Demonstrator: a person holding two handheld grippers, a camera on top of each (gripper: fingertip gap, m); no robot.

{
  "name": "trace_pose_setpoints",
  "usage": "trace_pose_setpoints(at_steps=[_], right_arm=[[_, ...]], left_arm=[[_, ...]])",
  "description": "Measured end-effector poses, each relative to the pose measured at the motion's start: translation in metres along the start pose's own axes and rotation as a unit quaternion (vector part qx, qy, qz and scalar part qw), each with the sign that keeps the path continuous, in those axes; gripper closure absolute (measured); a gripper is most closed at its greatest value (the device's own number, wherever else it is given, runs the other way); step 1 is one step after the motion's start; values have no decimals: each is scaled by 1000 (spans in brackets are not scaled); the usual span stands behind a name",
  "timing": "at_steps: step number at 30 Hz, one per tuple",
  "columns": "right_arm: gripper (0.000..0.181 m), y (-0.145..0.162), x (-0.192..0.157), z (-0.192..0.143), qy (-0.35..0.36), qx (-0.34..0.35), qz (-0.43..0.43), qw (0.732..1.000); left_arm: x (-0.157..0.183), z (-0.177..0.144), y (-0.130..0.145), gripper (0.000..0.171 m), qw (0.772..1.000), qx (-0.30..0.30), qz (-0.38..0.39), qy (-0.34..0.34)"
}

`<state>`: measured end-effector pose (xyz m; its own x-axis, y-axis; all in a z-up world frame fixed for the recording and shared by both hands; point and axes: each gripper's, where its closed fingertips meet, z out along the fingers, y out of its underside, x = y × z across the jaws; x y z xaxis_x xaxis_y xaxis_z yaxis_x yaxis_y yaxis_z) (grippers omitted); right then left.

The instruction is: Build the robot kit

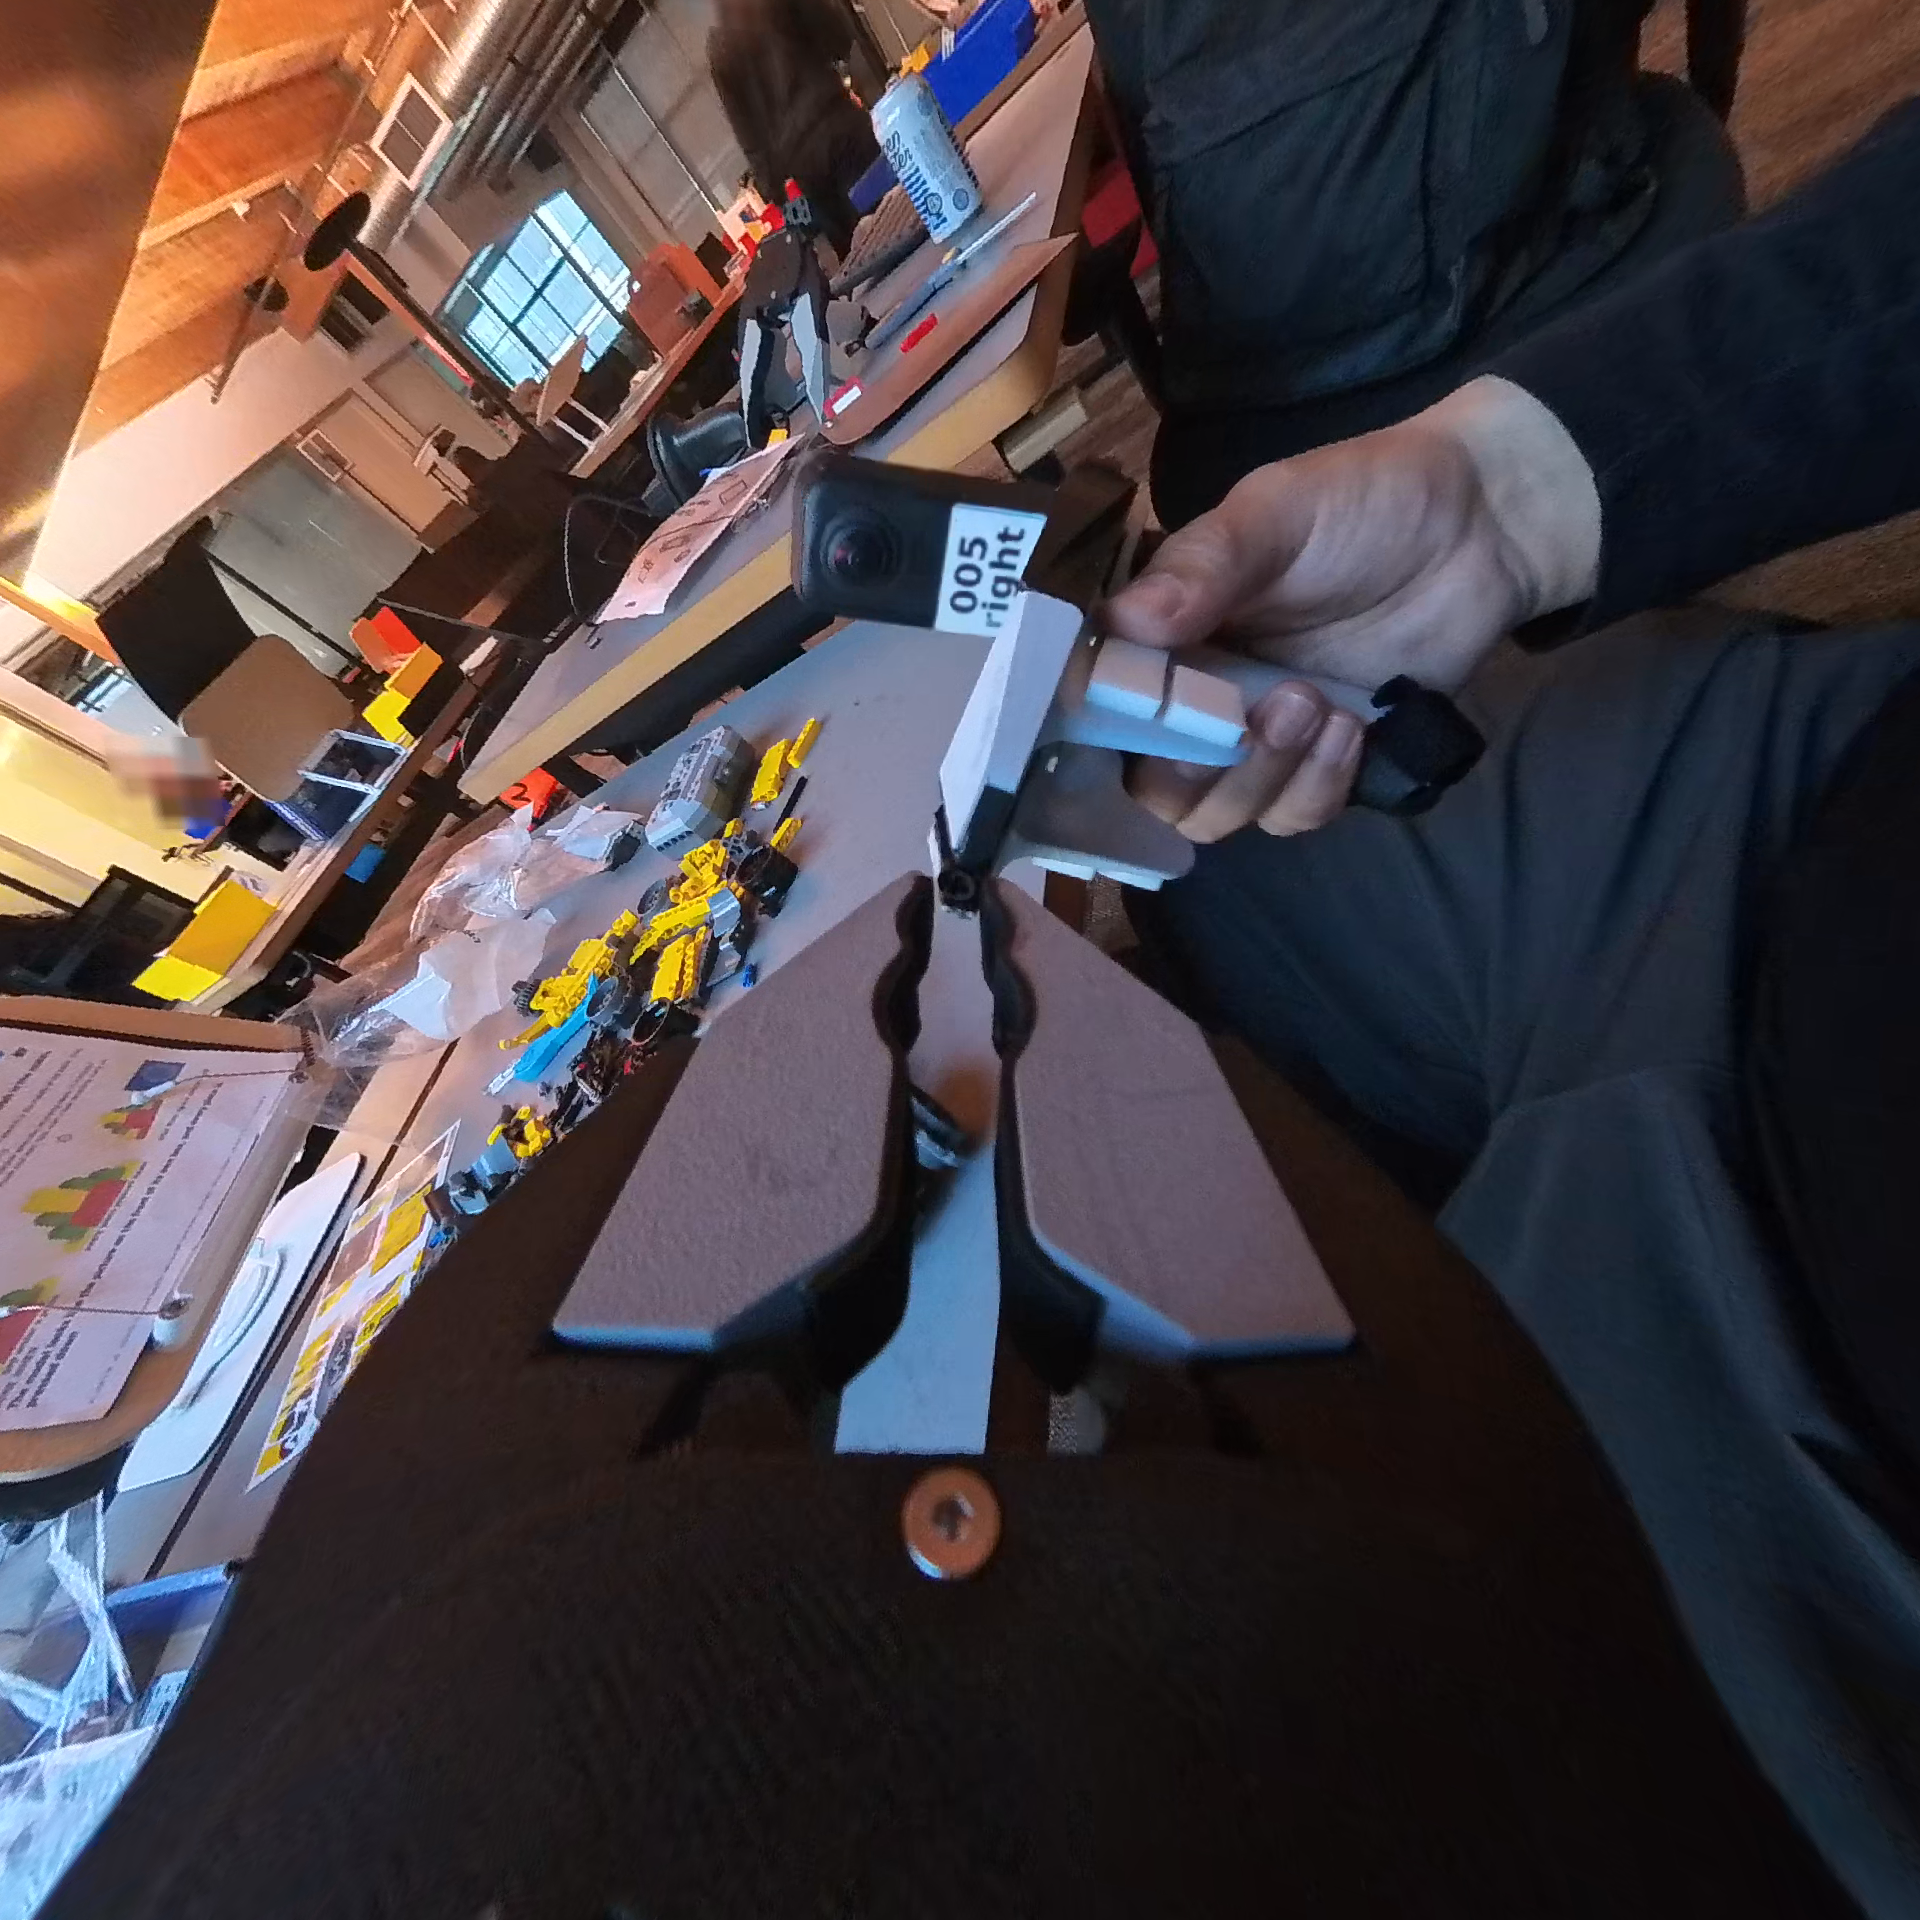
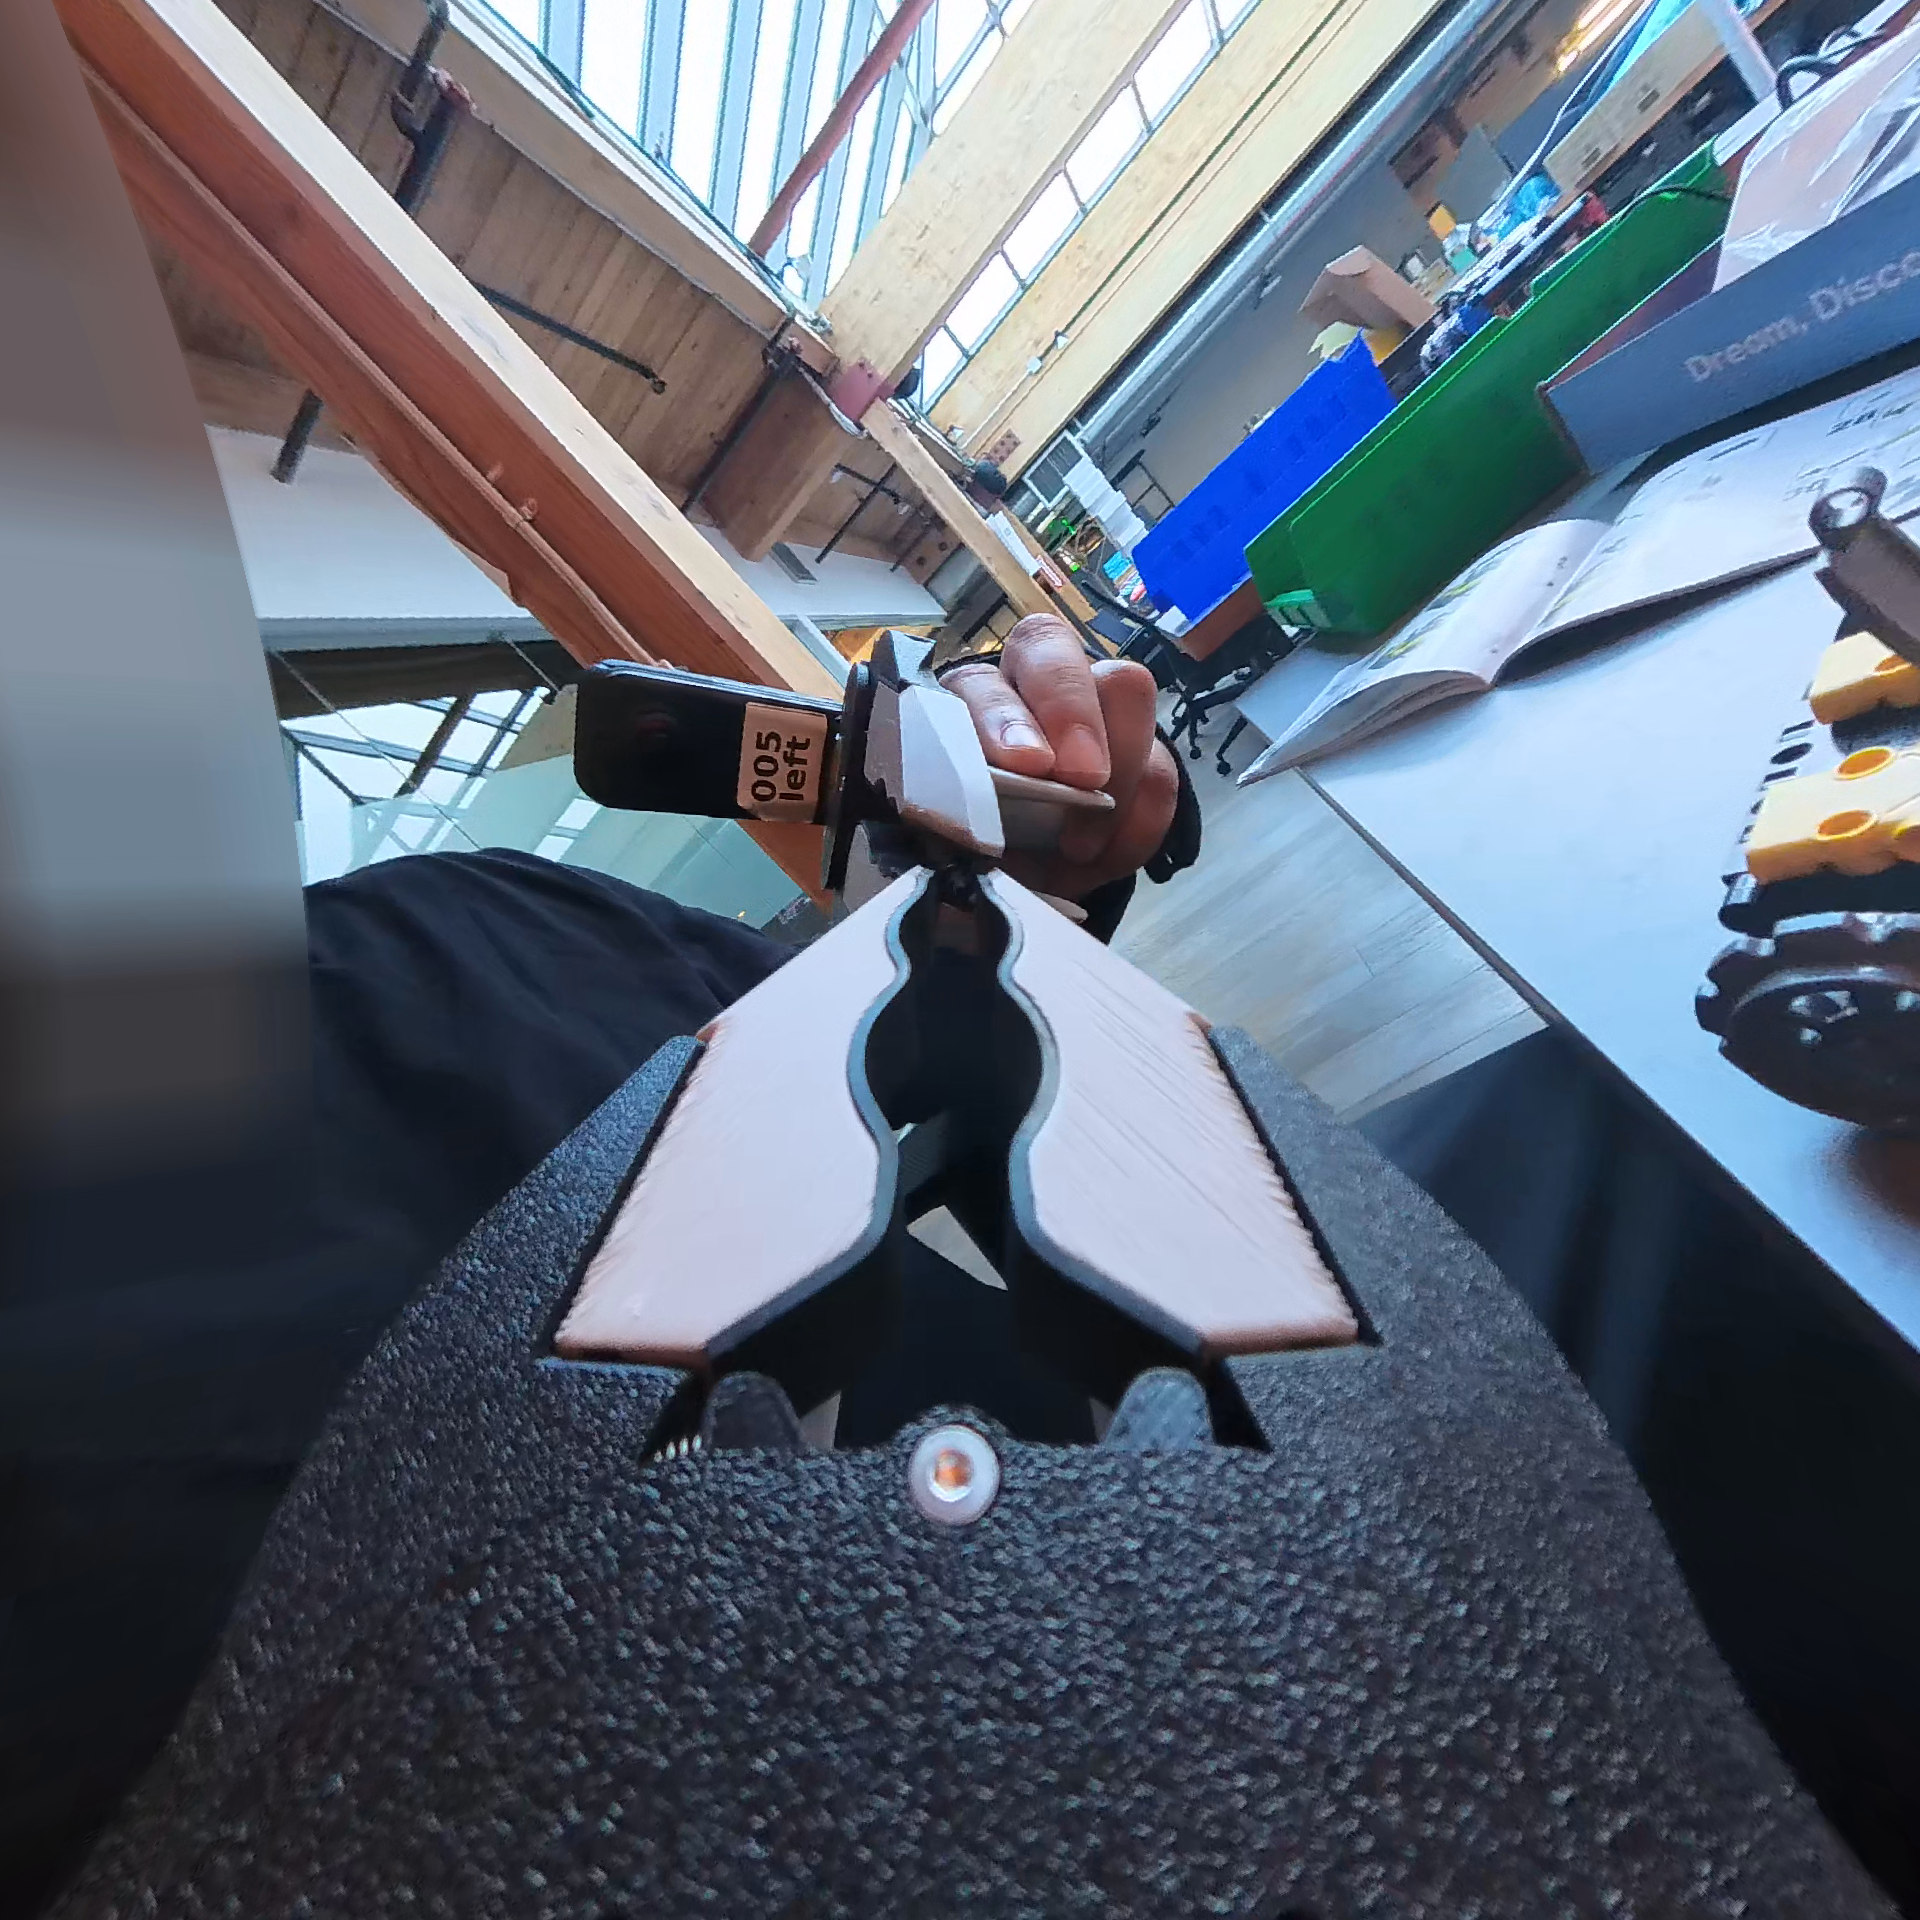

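Note:
My two grippers meet tip to tip above a person's lap, off the table's near edge. In the left wrist view my left gripper (image 1: pixel 956 906) has its fingers closed to a narrow point on a small black part (image 1: pixel 957 886). My right gripper (image 1: pixel 964 868) comes from the other side, held by a hand (image 1: pixel 1351 592), and its tips touch the same part. In the right wrist view my right gripper (image 2: pixel 956 891) is closed the same way on the small black part (image 2: pixel 957 878), with my left gripper (image 2: pixel 948 864) just beyond it.
A grey table (image 1: pixel 883 707) carries a scatter of yellow and black building parts (image 1: pixel 675 935), clear plastic bags (image 1: pixel 468 914) and a printed sheet on a board (image 1: pixel 104 1195). The right wrist view shows an open booklet (image 2: pixel 1507 613) and a yellow-and-black geared assembly (image 2: pixel 1829 935). My left and right fingertips are right by each other.

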<state>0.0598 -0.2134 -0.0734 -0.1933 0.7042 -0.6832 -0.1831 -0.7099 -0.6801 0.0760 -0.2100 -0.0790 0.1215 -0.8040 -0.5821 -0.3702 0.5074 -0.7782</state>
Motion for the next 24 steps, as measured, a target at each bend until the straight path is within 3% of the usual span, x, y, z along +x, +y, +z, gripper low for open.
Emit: trace_pose_setpoints(at_steps=[12,19,22,24], right_arm=[[175,-1,-7,-2,-54,19,37,998],[175,-4,-9,-5,-80,43,56,994],[175,-5,0,-8,-51,48,39,997],[174,-6,26,-14,43,46,-15,998]], left_arm=[[-1,-1,2,161,1000,-1,-16,-2],[-12,-5,12,144,998,-14,-48,-24],[-29,-6,37,122,990,-55,-123,-41],[-38,-5,68,105,976,-109,-184,-38]])
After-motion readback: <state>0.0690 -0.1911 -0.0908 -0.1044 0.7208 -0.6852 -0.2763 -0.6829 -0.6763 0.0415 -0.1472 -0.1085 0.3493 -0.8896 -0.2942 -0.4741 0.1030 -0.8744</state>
